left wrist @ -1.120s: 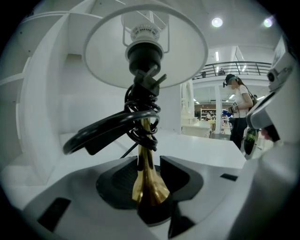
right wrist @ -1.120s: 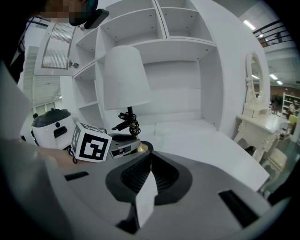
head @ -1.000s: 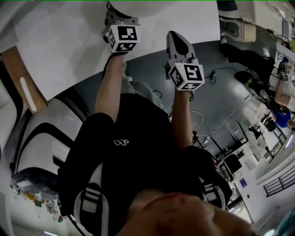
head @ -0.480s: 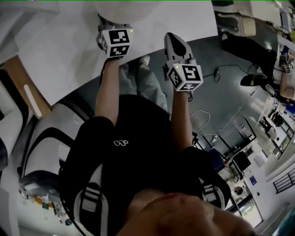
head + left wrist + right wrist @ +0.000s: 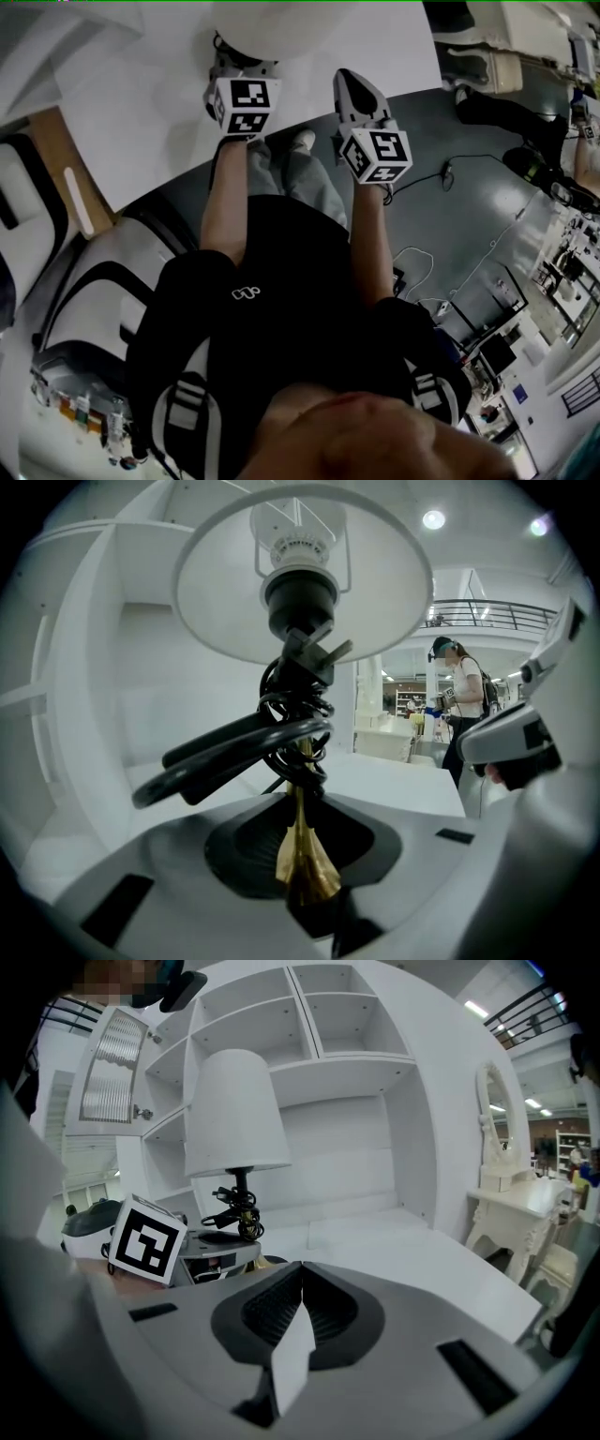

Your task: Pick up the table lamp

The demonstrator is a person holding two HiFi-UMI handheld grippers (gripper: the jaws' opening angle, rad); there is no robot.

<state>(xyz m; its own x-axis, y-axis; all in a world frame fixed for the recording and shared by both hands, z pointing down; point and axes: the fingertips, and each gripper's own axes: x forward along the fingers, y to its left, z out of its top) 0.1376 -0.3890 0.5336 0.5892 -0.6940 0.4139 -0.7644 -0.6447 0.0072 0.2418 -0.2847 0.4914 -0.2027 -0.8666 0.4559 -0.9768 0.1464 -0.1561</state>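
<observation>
The table lamp has a white shade (image 5: 300,583), a black socket, a coiled black cord (image 5: 272,742) and a thin brass stem (image 5: 302,850). My left gripper (image 5: 302,860) is shut on that brass stem, low down where it flares. In the right gripper view the lamp shade (image 5: 234,1115) stands upright above the left gripper's marker cube (image 5: 148,1238). In the head view the shade (image 5: 277,23) hides the left gripper's (image 5: 232,58) tips. My right gripper (image 5: 300,1274) is shut and empty, to the right of the lamp, and also shows in the head view (image 5: 354,84).
A white table top (image 5: 141,103) lies under both grippers. Behind the lamp is a white shelf unit (image 5: 309,1016) with several cubbies. A white dressing table with a mirror (image 5: 506,1194) stands to the right. A person (image 5: 464,705) stands far back. Cables (image 5: 441,178) lie on the grey floor.
The left gripper and the lamp have come up off the table a little; the shade looks larger in the head view. The right gripper has stayed about where it was.
</observation>
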